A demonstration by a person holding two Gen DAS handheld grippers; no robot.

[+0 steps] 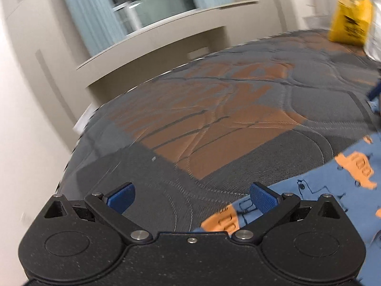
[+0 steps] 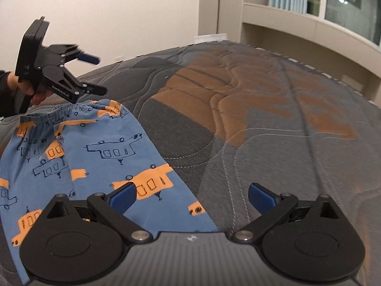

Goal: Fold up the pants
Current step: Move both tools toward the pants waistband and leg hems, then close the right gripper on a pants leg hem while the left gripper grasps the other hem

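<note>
Blue pants point(image 2: 95, 157) with orange and dark bus drawings lie flat on the grey and orange mattress point(image 2: 262, 119), waistband at the far left. My right gripper point(image 2: 192, 199) is open and empty, low over the pants' right edge. My left gripper point(image 2: 95, 71) is open and empty, held above the waistband end. In the left wrist view the left gripper point(image 1: 192, 197) is open over the mattress point(image 1: 214, 109), with the pants point(image 1: 333, 178) at the lower right under its right finger.
A yellow bag point(image 1: 350, 19) sits at the far end of the mattress. A beige wall ledge point(image 2: 309, 31) and window run along the mattress's far side. A white wall stands beyond the other side.
</note>
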